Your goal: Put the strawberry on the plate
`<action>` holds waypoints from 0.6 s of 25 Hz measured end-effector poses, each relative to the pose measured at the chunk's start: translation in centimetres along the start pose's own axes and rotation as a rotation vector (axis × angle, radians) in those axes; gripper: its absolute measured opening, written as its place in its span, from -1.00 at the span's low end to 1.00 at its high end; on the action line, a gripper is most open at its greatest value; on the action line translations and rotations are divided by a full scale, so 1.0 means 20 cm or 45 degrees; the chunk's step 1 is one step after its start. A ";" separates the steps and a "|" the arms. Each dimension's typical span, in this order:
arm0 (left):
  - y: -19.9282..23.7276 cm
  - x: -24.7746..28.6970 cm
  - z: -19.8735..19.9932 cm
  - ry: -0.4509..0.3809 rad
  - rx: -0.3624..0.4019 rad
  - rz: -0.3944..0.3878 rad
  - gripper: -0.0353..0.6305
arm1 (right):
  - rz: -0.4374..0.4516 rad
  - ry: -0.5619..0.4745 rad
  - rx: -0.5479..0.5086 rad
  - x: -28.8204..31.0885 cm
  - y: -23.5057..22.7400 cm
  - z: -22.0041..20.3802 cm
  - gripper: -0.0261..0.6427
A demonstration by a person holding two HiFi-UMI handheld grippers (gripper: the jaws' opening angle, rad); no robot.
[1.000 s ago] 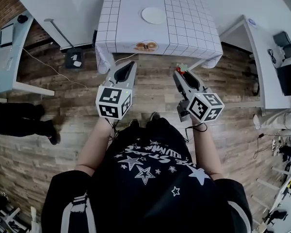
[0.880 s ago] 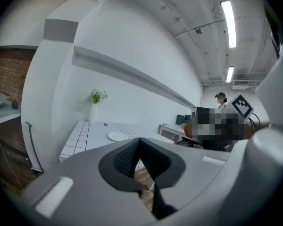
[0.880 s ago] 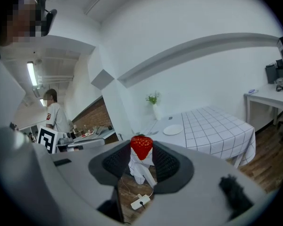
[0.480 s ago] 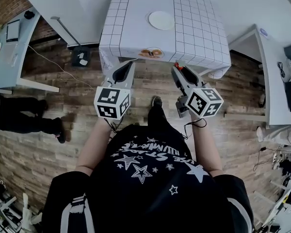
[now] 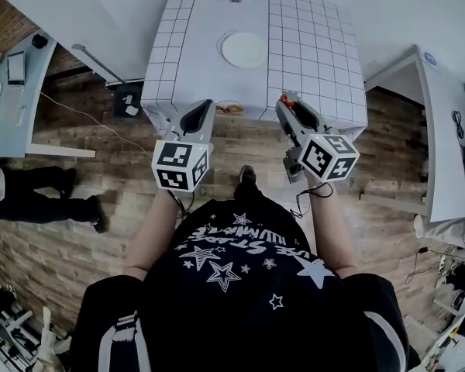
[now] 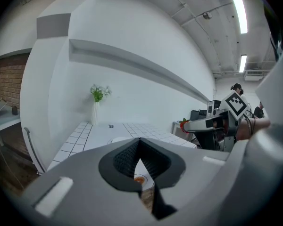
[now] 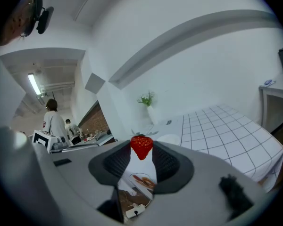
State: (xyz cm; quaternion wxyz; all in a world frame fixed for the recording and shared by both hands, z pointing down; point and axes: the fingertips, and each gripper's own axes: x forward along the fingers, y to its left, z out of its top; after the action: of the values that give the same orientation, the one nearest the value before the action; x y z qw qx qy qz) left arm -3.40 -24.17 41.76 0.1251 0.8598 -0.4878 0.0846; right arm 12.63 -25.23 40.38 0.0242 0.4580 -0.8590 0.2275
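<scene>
The red strawberry (image 7: 142,146) is pinched between the pads of my right gripper (image 5: 286,103), which is shut on it; it also shows as a red dot (image 5: 287,97) at the tips. That gripper hovers at the near edge of the white grid-cloth table (image 5: 314,45). The round white plate (image 5: 244,49) lies bare in the table's middle, ahead and to the left of the strawberry. My left gripper (image 5: 204,107) hangs at the near edge too, jaws together on nothing. From it I see the plate (image 6: 120,139) and the strawberry (image 6: 183,124).
A white vase with green sprigs (image 6: 95,111) stands at the table's far side by the wall. An orange printed sticker (image 5: 231,108) hangs on the cloth's front edge. Desks stand left (image 5: 12,99) and right (image 5: 442,130). A person's dark legs (image 5: 39,200) are at left.
The table has come nearer over the last second: both grippers moved forward from over the wooden floor to its near edge. The strawberry stays in the right gripper.
</scene>
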 end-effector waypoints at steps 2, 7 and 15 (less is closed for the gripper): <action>-0.02 0.03 -0.02 0.007 0.003 0.026 -0.87 | 0.020 -0.011 0.000 0.01 -0.06 0.01 -0.47; -0.02 0.12 -0.01 0.005 0.024 0.100 -0.87 | 0.096 -0.013 0.004 0.09 -0.17 0.02 -0.47; -0.03 0.29 0.10 0.018 0.040 0.192 -0.87 | 0.223 0.006 0.072 0.25 -0.31 0.15 -0.47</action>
State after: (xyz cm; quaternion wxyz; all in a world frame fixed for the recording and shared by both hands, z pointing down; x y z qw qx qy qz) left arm 0.07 -29.16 41.40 0.1084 0.8219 -0.5489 0.1073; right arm 15.13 -33.28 41.22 -0.0068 0.3811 -0.8889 0.2541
